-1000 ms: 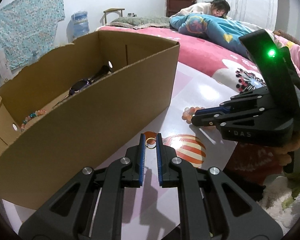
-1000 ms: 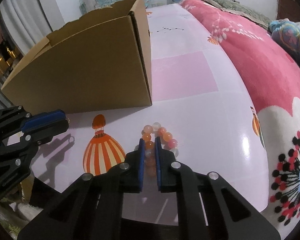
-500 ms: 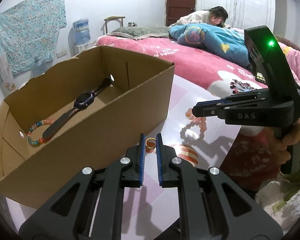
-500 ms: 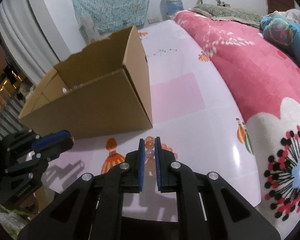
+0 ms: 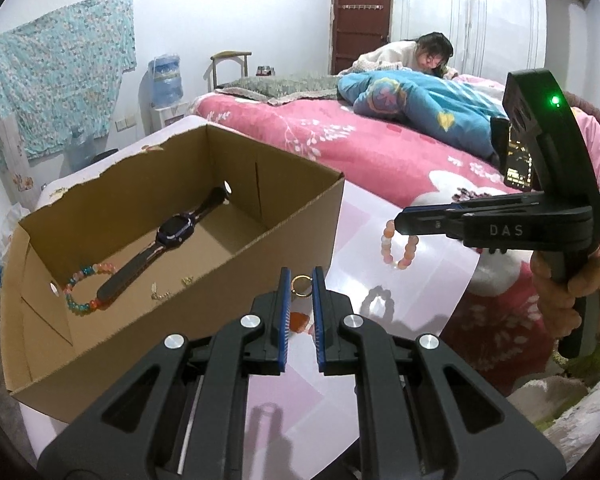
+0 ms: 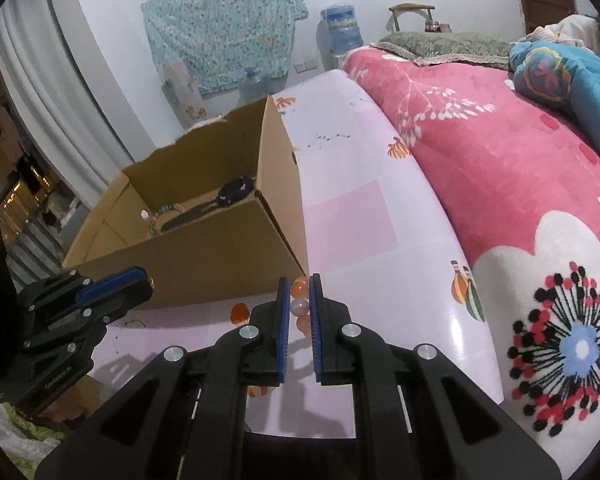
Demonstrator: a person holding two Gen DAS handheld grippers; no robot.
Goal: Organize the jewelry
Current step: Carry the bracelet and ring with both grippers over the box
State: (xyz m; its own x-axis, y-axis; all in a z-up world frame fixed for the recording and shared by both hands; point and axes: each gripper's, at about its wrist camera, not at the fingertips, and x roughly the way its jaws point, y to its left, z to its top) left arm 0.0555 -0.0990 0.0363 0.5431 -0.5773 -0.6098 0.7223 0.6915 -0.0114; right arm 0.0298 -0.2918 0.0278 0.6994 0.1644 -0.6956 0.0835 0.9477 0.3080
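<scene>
My left gripper (image 5: pixel 301 285) is shut on a small gold ring (image 5: pixel 301 284), held in the air just right of the cardboard box (image 5: pixel 204 304). My right gripper (image 6: pixel 299 300) is shut on an orange and white bead bracelet (image 6: pixel 300 306); in the left wrist view the bracelet (image 5: pixel 398 249) hangs from its tips (image 5: pixel 400 224) above the table. In the box lie a dark watch (image 5: pixel 172 236), a coloured bead bracelet (image 5: pixel 82 292) and a small gold chain (image 5: pixel 160 294). The left gripper also shows in the right wrist view (image 6: pixel 140 286), near the box's front wall (image 6: pixel 204 276).
The box stands on a glossy pink table (image 6: pixel 364 224) printed with balloons. A pink bed (image 6: pixel 500 152) borders the table's right side, with a person (image 5: pixel 420 56) lying on it. A water bottle (image 5: pixel 166 80) and a chair (image 5: pixel 228 68) stand by the far wall.
Both grippers have risen from the table. The right one lifted the orange bracelet off the surface. The left one carried the ring up beside the box, so the box's inside now shows.
</scene>
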